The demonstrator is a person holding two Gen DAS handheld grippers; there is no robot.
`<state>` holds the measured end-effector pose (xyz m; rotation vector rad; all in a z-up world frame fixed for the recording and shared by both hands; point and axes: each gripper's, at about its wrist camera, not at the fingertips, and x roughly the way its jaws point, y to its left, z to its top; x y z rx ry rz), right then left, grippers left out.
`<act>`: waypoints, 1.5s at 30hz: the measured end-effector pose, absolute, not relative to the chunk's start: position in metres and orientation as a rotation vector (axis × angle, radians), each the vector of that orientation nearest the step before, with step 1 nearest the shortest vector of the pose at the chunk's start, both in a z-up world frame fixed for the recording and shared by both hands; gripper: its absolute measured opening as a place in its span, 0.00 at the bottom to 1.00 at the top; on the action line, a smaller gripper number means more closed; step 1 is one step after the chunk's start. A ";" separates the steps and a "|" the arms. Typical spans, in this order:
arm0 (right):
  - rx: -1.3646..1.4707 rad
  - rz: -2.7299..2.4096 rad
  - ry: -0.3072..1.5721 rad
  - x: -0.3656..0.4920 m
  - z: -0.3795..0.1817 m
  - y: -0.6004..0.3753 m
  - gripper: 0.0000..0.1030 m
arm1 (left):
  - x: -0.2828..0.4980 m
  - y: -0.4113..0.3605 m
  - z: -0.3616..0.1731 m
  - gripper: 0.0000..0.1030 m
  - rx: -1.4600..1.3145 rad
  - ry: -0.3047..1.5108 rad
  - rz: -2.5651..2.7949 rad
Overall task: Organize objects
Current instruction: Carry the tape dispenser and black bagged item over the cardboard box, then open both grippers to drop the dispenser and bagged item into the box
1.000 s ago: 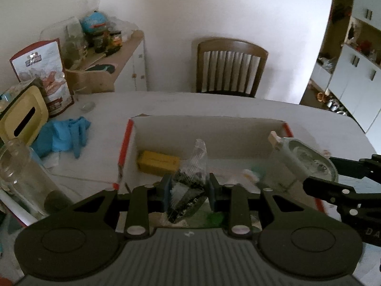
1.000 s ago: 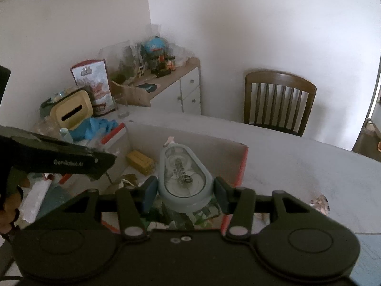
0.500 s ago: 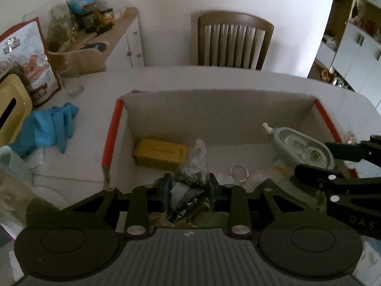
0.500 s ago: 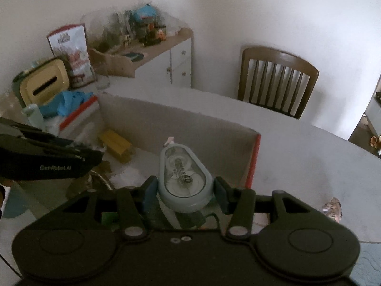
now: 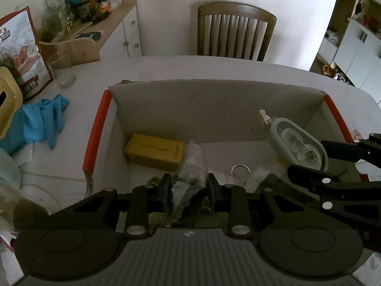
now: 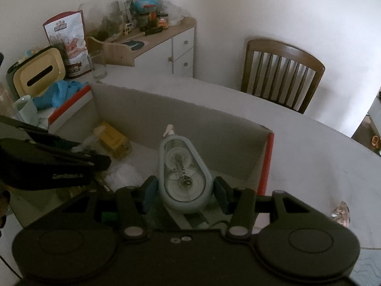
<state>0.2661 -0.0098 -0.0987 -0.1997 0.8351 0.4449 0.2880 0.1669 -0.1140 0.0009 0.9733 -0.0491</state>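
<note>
An open cardboard box with red edges sits on the white table. Over its near edge my left gripper is shut on a small clear plastic bag of dark bits. At the right of that view my right gripper is shut on a pale blue correction tape dispenser, held inside the box's right half. The right wrist view shows the dispenser upright between the right gripper pads, above the box floor. The left gripper with its bag reaches in from the left.
A yellow carton, a metal ring and white crumpled bits lie in the box. Left of the box are a blue glove, a glass, a yellow tissue holder and a mug. A wooden chair stands behind the table.
Both grippers have moved forward and down over the box with their loads still held. The box now fills more of both views.
</note>
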 end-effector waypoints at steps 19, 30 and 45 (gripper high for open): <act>-0.176 0.466 0.799 0.255 -0.081 -0.023 0.60 | 0.285 0.163 -0.112 0.30 0.014 0.981 -0.054; -0.127 0.503 0.773 0.229 -0.064 -0.041 0.63 | 0.258 0.156 -0.091 0.59 -0.015 0.933 -0.055; -0.060 0.523 0.704 0.188 -0.028 -0.095 0.73 | 0.210 0.113 -0.039 0.70 -0.013 0.823 -0.110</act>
